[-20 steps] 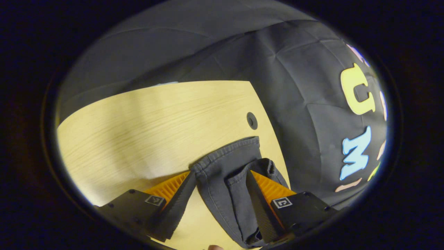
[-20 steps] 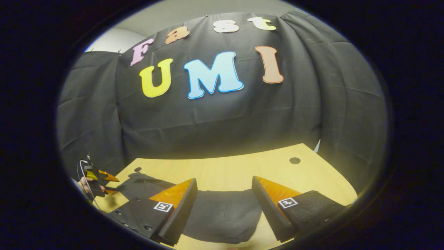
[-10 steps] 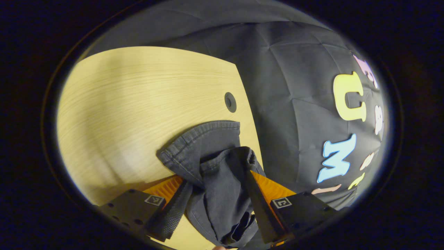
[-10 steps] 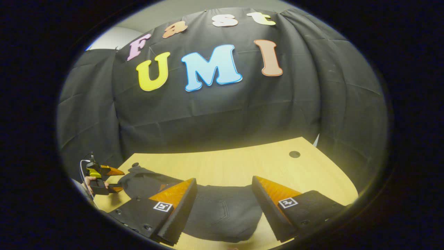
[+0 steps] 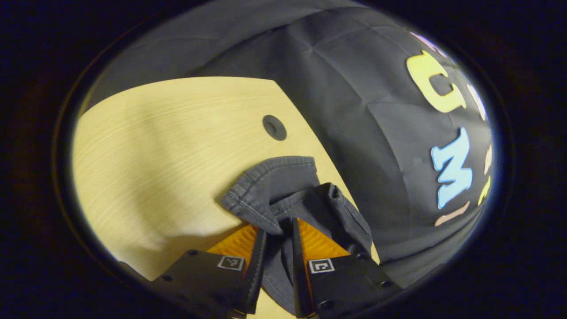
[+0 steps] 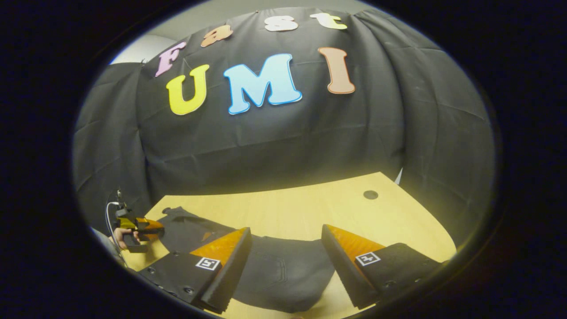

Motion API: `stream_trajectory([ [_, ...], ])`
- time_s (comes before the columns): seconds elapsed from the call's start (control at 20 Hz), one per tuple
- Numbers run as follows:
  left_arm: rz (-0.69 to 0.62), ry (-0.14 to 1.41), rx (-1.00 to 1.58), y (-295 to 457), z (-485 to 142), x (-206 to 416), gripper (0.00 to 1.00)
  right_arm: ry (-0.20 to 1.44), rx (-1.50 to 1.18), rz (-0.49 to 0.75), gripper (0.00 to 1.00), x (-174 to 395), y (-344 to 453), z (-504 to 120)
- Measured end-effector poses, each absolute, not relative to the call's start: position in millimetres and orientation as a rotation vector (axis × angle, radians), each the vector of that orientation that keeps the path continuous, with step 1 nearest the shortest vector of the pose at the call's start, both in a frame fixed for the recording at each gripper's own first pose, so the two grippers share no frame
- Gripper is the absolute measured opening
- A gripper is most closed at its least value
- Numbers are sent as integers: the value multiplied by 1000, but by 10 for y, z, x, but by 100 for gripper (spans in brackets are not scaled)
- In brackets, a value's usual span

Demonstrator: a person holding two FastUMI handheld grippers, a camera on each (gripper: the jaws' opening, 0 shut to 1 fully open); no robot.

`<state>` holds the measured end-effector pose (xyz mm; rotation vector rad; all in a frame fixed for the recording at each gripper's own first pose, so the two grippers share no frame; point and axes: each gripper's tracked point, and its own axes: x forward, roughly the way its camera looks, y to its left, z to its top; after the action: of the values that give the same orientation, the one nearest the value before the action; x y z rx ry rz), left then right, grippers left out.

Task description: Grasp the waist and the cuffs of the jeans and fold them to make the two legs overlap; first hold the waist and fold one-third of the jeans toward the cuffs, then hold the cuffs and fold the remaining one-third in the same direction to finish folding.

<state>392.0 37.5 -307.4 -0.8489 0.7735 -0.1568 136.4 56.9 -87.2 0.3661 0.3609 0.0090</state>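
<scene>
Since a second ago my left gripper (image 5: pixel 278 230) has closed: its fingers stood wide on either side of the cuffs then, and now they are drawn narrow with the dark denim pinched between them. I read that as both fingers pressing on the cuffs (image 5: pixel 283 195), which bunch up just ahead of the tips near the table's far edge, with one hem (image 5: pixel 266 177) lying flat on the wood and the other folded up over it. Beyond the cuffs sits a round dark grommet hole (image 5: pixel 274 127) in the table (image 5: pixel 155 146), close to that same edge.

My right gripper (image 6: pixel 285 250) has hardly shifted over the same second; its fingers stand wide apart and grip nothing. It hovers over the waist end of the jeans (image 6: pixel 283 274), where a back pocket's stitching shows between the fingers. The jeans stretch from there toward the table's left end, where I see the left gripper at the far cuffs with a hand (image 6: pixel 118 232) holding it; that gripper looked open earlier and now looks closed.

Each gripper body carries small square black-and-white marker tags; I cannot read any writing on them. I see no brand label on the jeans.
</scene>
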Motion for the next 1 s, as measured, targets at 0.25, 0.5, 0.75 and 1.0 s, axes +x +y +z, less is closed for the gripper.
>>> stream_trajectory([
  [0.25,-133,744,-848,216,-3230,4063,21,376,366,6,94,1403,551,-917],
  [0.5,-227,750,-927,260,-2895,3993,8,379,382,1,94,1425,556,-922],
  [0.75,-396,684,-998,-7,-2316,3818,8,391,398,25,94,1390,650,-929],
  [1.0,-630,679,-963,-678,-1813,3421,8,373,391,29,94,1272,667,-831],
])
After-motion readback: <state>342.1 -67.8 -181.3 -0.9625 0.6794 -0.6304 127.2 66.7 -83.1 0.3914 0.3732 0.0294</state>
